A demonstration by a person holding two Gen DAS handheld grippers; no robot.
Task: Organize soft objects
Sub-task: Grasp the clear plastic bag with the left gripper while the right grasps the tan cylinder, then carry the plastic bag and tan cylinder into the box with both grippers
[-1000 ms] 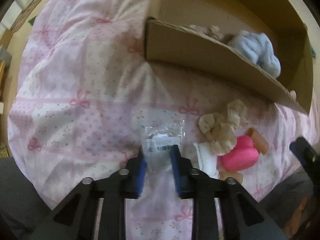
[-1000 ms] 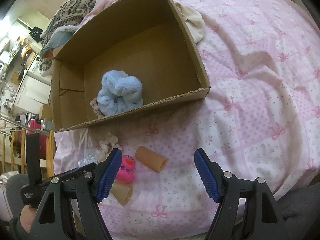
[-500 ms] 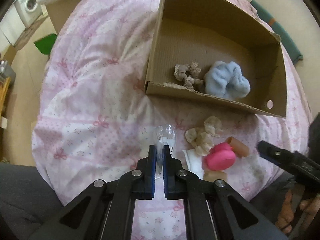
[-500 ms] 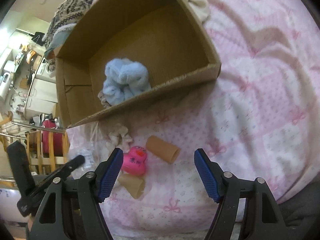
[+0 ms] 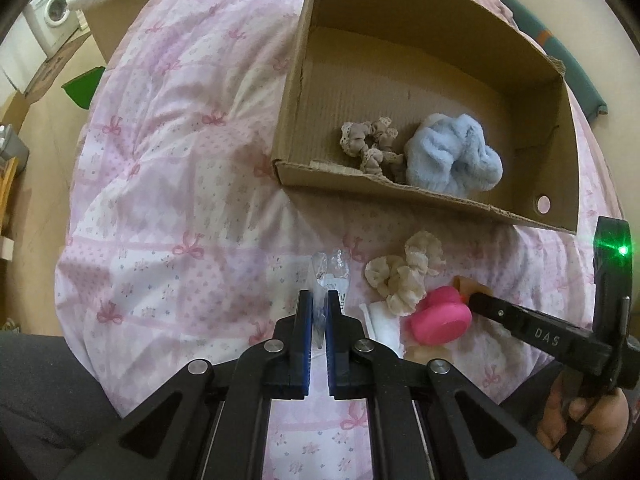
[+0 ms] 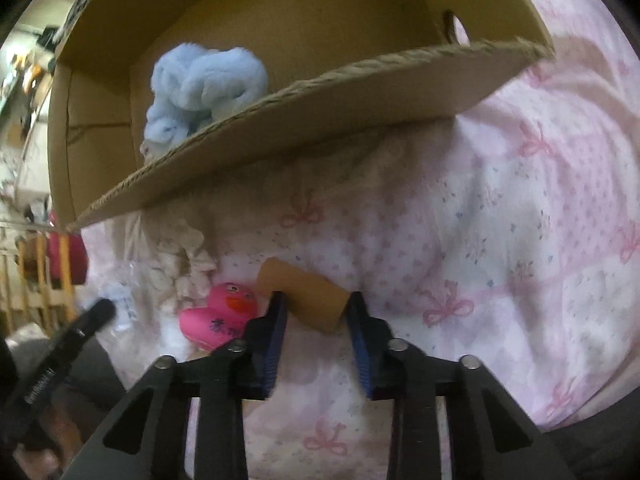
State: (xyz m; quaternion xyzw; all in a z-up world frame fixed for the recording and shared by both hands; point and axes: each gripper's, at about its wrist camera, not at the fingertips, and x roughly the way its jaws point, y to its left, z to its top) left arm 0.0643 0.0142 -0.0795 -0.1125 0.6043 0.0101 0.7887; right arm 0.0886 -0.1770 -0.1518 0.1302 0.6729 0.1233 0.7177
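My left gripper point(image 5: 319, 296) is shut on a clear plastic bag point(image 5: 332, 264) with a label, held just above the pink bedspread point(image 5: 180, 200). To its right lie a cream scrunchie point(image 5: 404, 276) and a pink rubber duck point(image 5: 440, 316). In the right wrist view, the jaws of my right gripper point(image 6: 316, 300) are closing on a tan tube point(image 6: 308, 284), with the pads against its sides. The pink duck point(image 6: 220, 316) lies just left of it. The cardboard box point(image 5: 400, 8) holds a blue plush point(image 5: 456, 156) and a beige scrunchie point(image 5: 368, 140).
A white cloth point(image 5: 380, 320) lies under the duck's near side. The box's front wall point(image 6: 320, 120) rises close beyond the tube. A hand point(image 5: 592, 412) holds the right gripper. A washing machine point(image 5: 56, 20) and a green item point(image 5: 84, 88) are off the bed, far left.
The left jaws shut on the bag and lifted it slightly. The right gripper dropped toward the bed, and its wide jaws narrowed around the tan tube.
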